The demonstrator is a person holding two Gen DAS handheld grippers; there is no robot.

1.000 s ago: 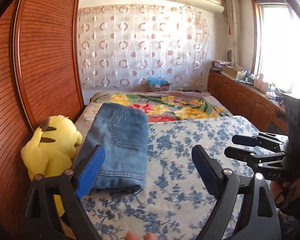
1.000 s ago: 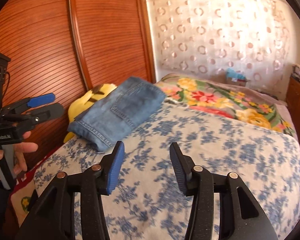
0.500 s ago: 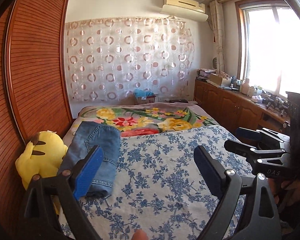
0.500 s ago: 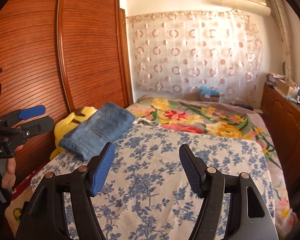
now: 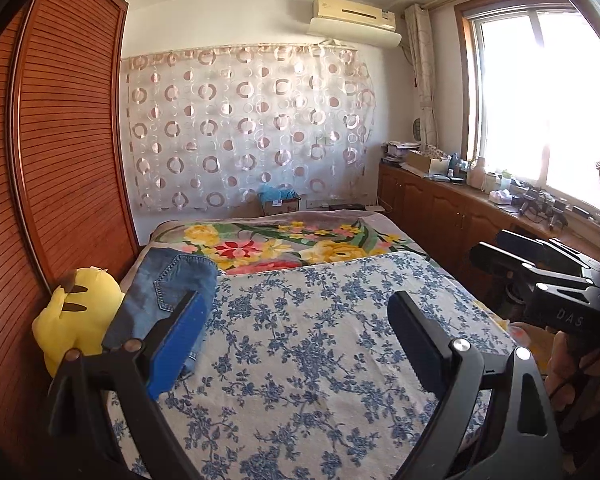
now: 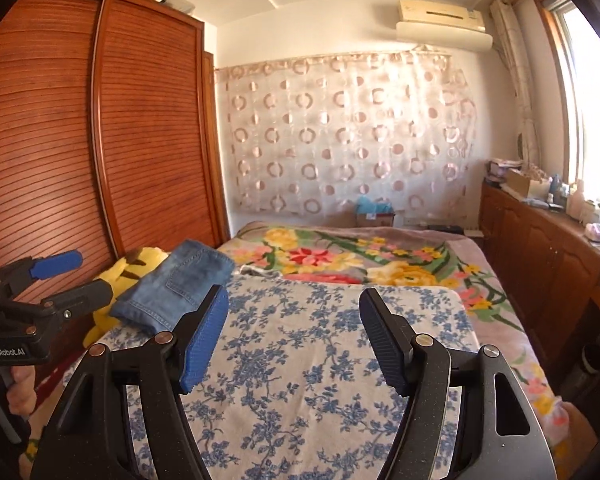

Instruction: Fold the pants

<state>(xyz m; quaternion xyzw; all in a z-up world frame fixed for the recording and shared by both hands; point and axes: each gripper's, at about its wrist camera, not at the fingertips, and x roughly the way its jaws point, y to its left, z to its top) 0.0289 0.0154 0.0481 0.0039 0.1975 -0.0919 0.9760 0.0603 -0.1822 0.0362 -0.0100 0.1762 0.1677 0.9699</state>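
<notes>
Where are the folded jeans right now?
The folded jeans lie at the bed's left edge in both views, on the blue floral sheet, against the yellow plush toy by the wooden wardrobe.

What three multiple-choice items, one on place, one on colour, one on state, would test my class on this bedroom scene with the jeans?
1. Where do the folded jeans lie?
A. On the window counter
B. At the bed's edge beside the yellow plush toy
C. On the floor

2. What colour is the pattern on the white bed cover?
A. Blue
B. Red
C. Green

3. How do the right gripper jaws stand?
A. Shut on the jeans
B. Shut on the cover
C. Open, nothing between them

Answers: 1 B, the jeans touch the toy near the wardrobe; 2 A, blue flowers; 3 C, only the cover shows behind the gap.
</notes>
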